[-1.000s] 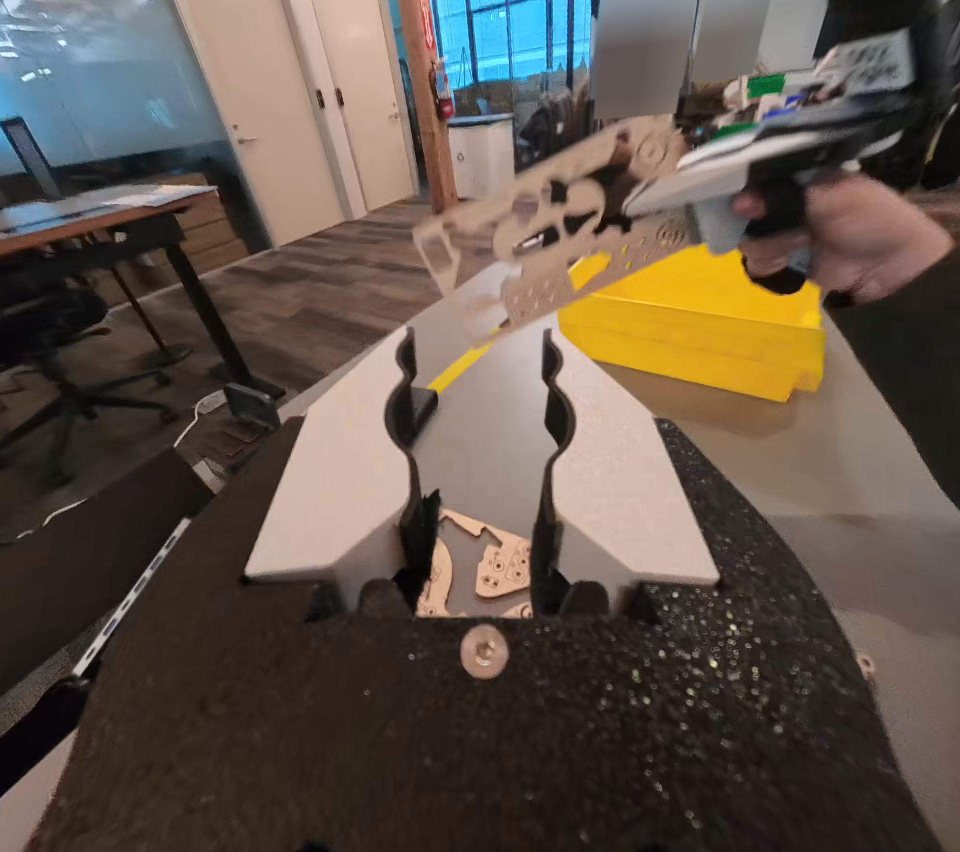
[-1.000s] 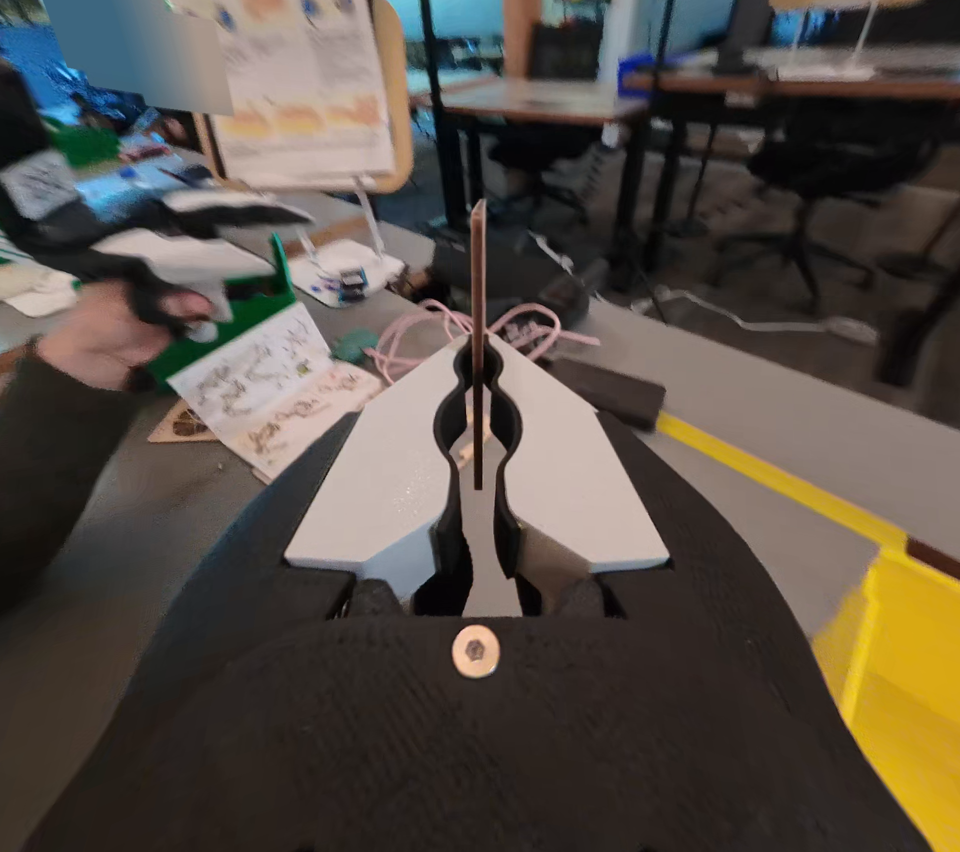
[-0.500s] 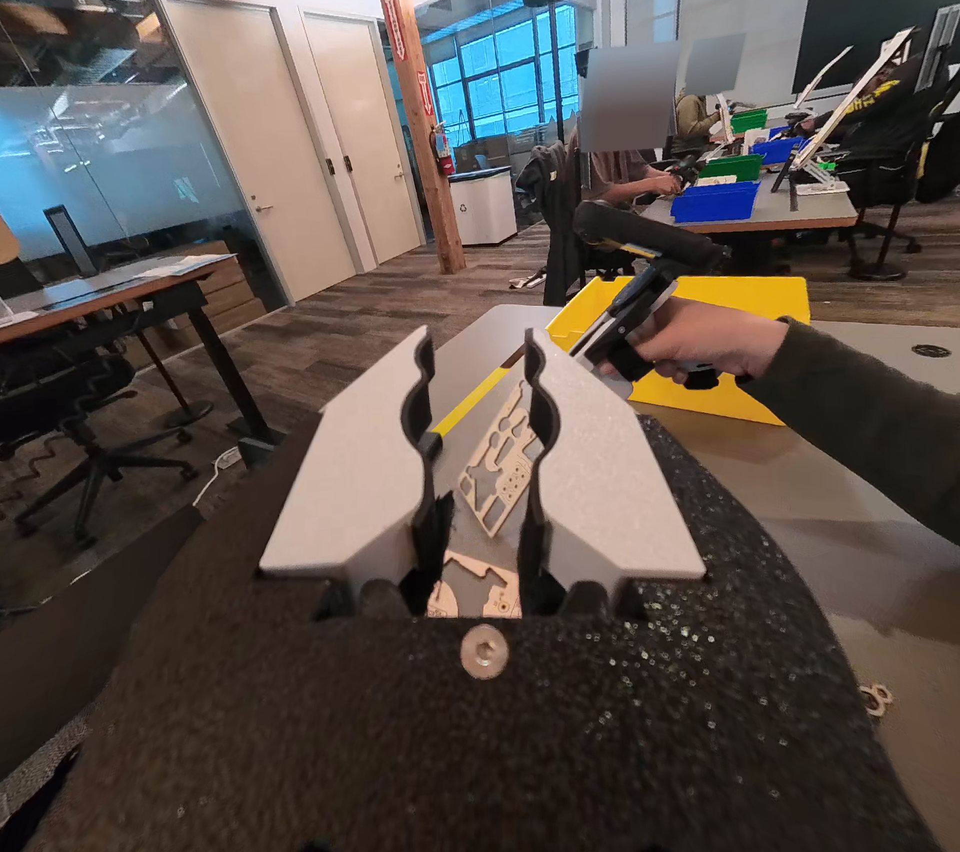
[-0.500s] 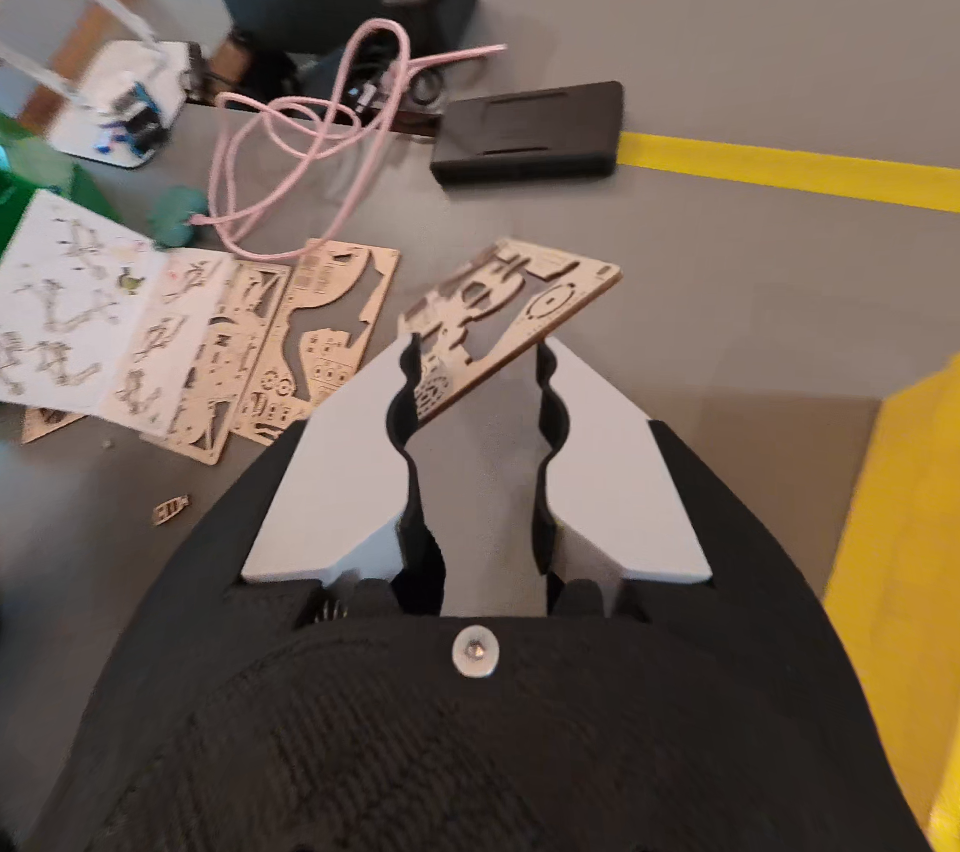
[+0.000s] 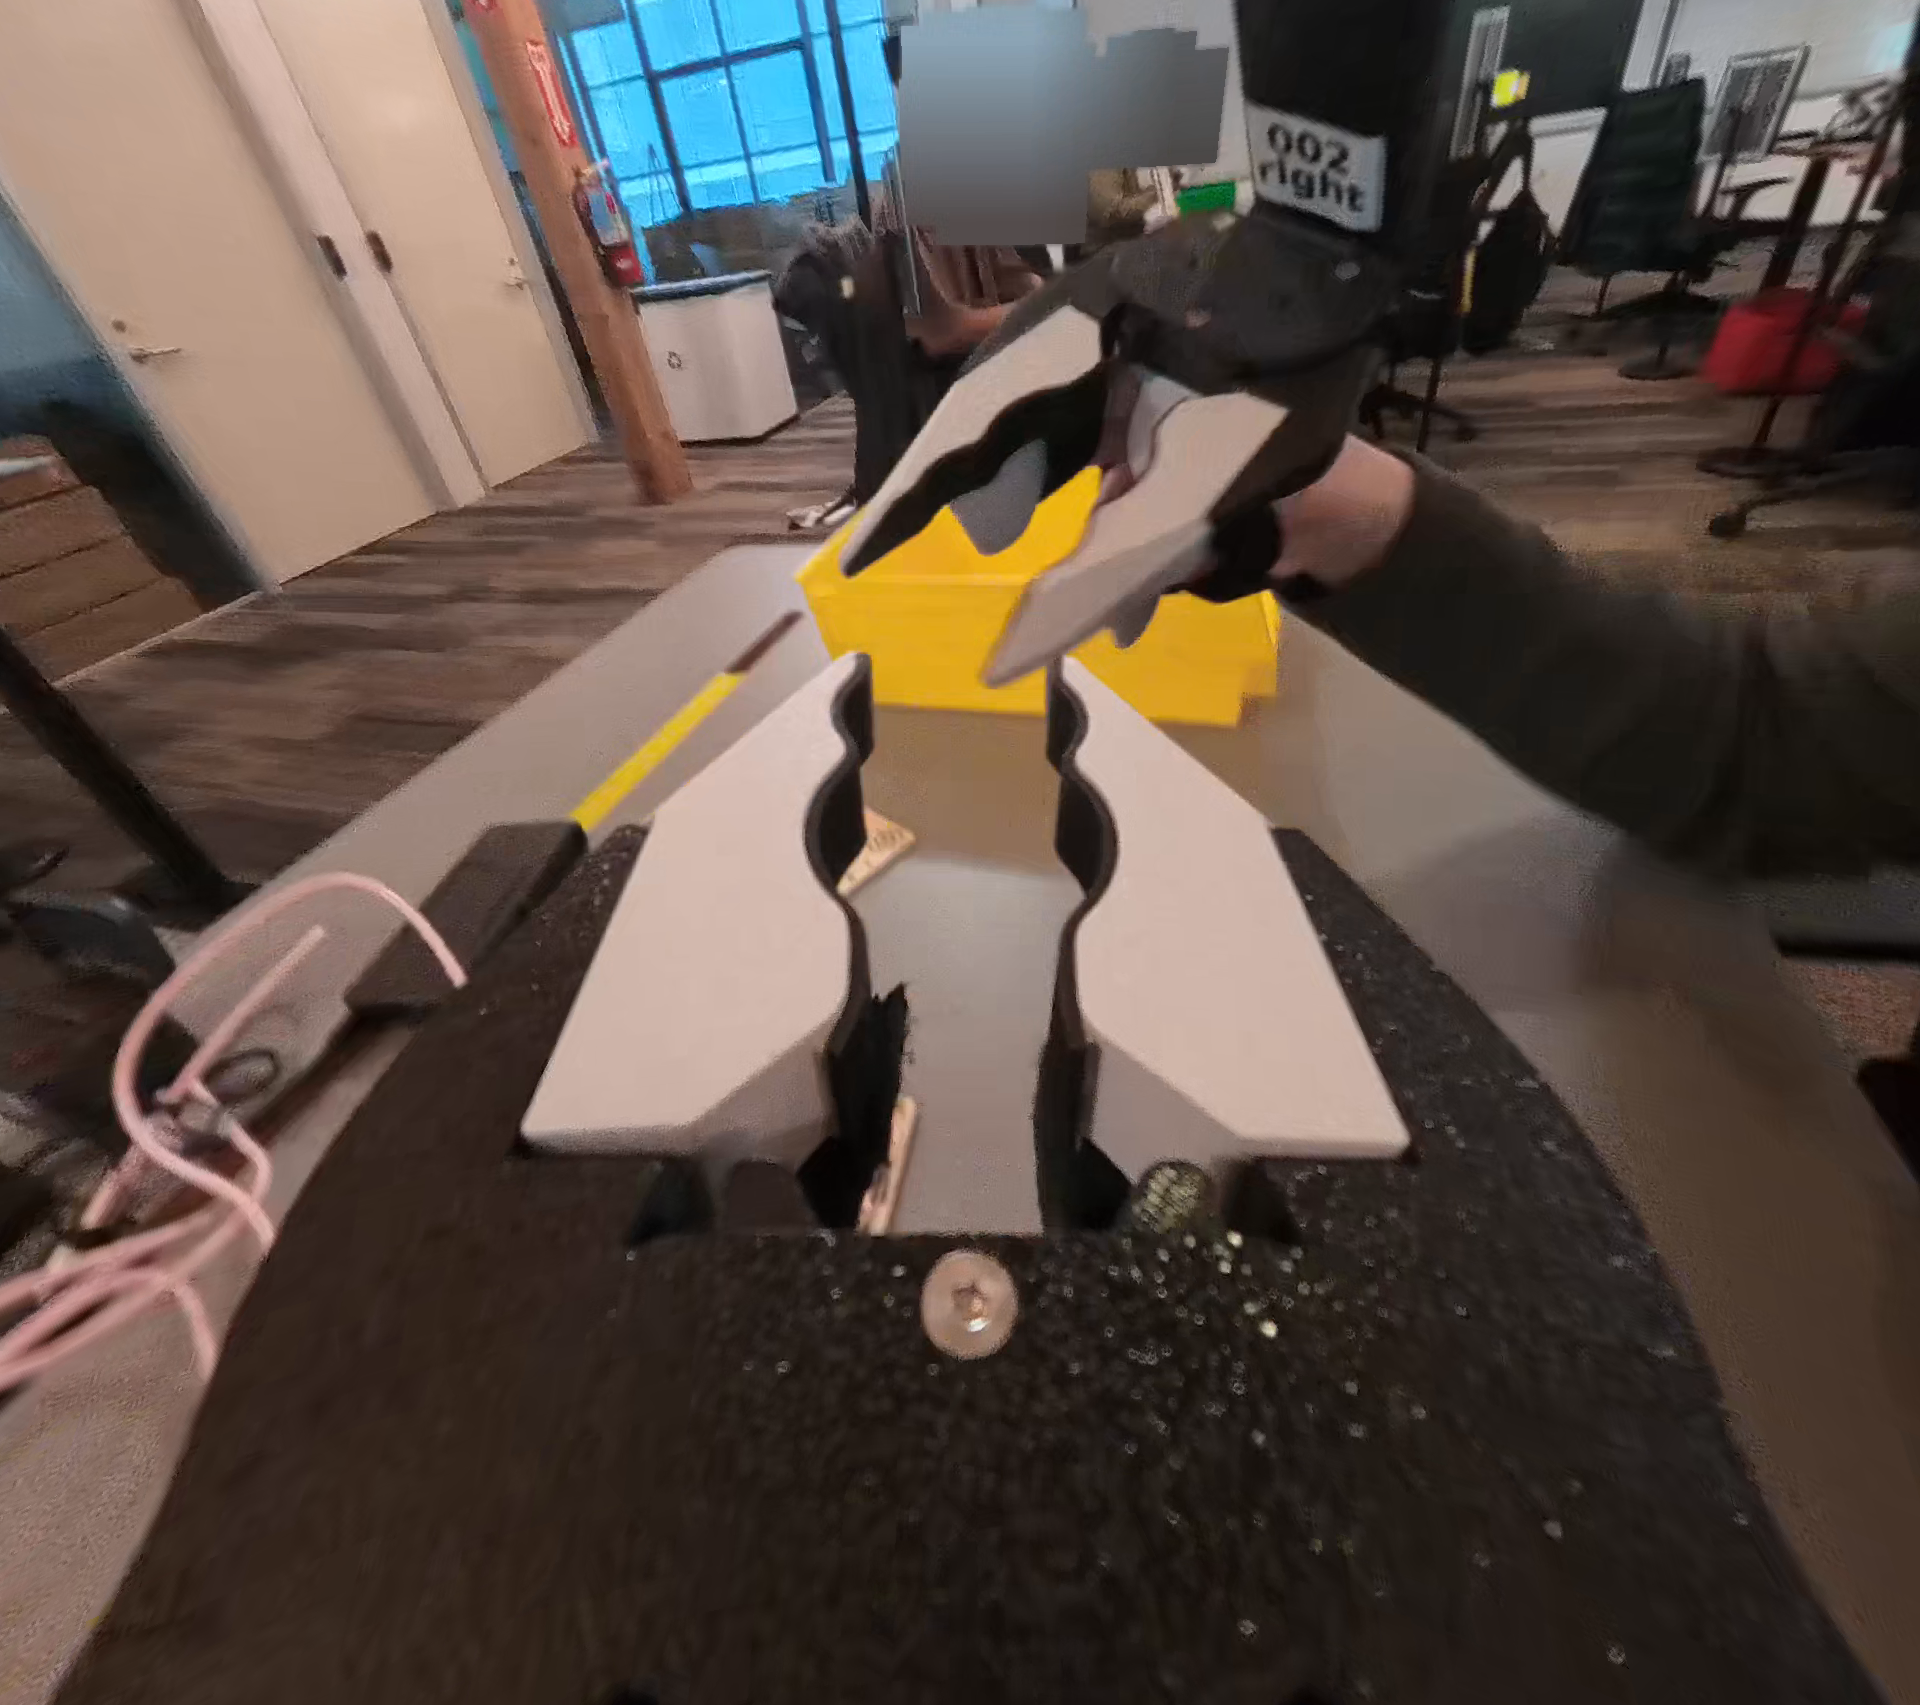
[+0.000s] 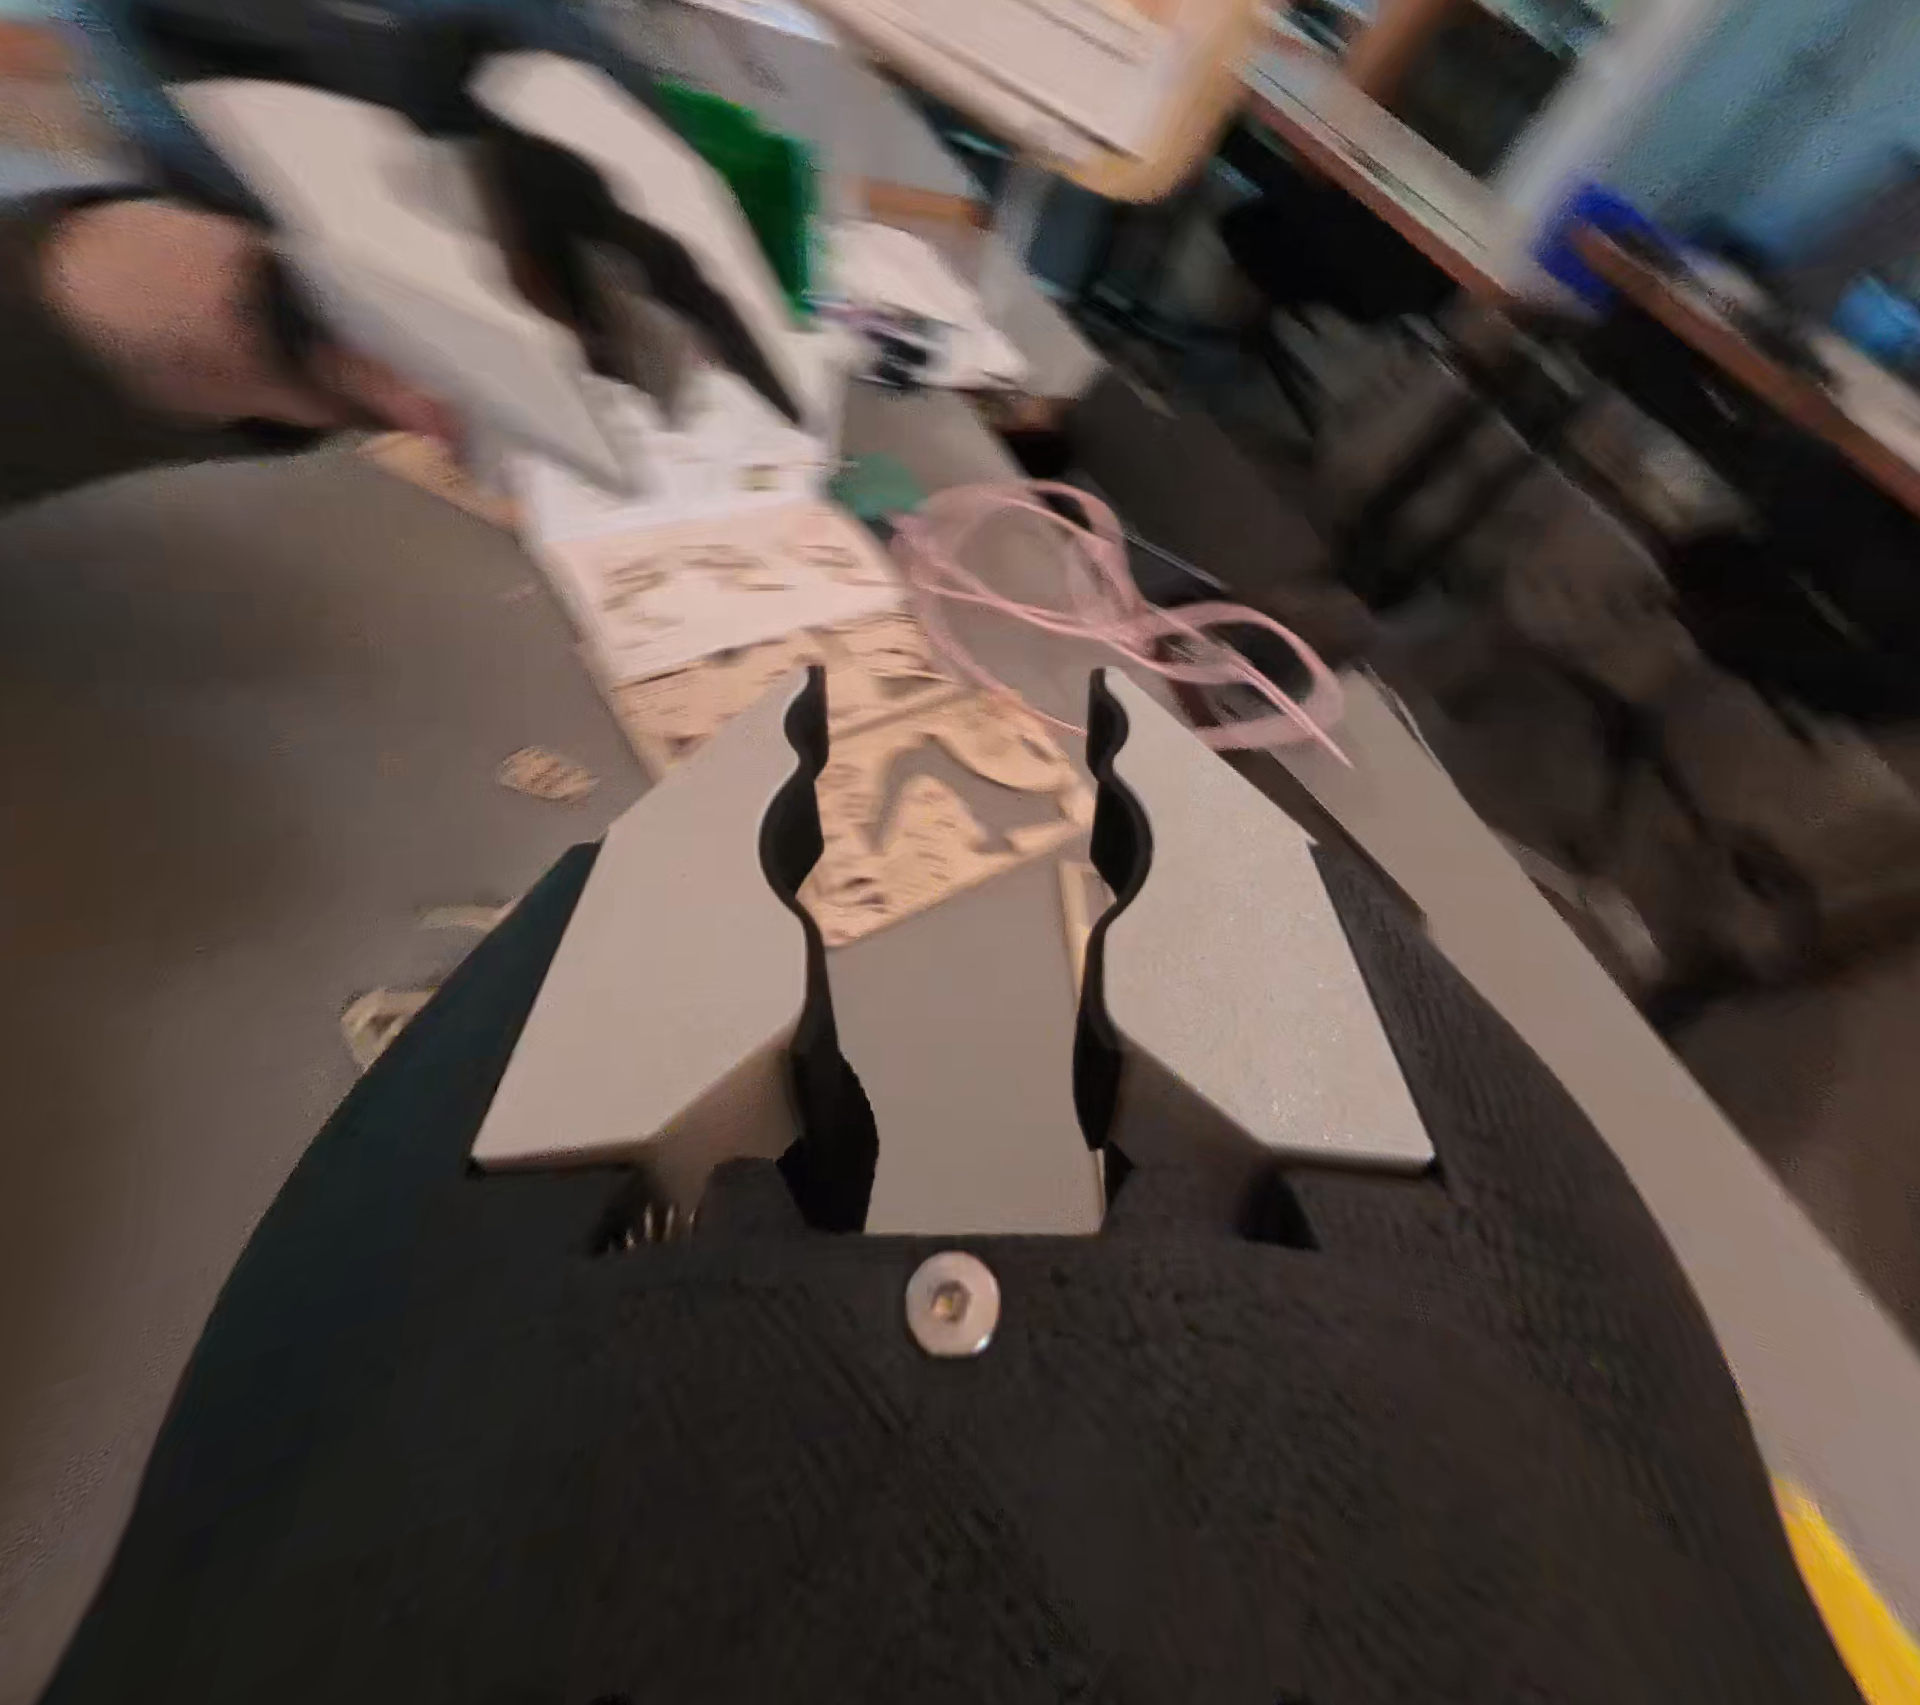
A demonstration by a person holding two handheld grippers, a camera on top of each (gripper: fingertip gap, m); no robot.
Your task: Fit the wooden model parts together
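Observation:
My left gripper (image 5: 956, 699) is open and empty above the grey table (image 5: 1403, 782). Small wooden parts (image 5: 878, 850) lie on the table between and under its fingers. My right gripper (image 6: 956, 684) is open and empty, held in the air. Flat wooden part sheets (image 6: 935, 782) lie on the table just beyond its fingertips, next to a printed instruction sheet (image 6: 727, 595). The right gripper also shows in the left wrist view (image 5: 925, 616), raised in a hand and pointing down-left. The left gripper shows blurred in the right wrist view (image 6: 701, 440).
A yellow bin (image 5: 914, 647) stands at the far table edge. A pink cable (image 6: 1091, 616) and a black device (image 5: 499, 876) lie beside the sheets. Small loose wooden bits (image 6: 545, 772) lie on the table. Yellow tape (image 5: 665, 751) runs across the table. The right wrist view is motion-blurred.
The right gripper held a wooden sheet upright, lowered it to the table, opened and let it go, then lifted away empty. The left gripper stayed open and swung a little.

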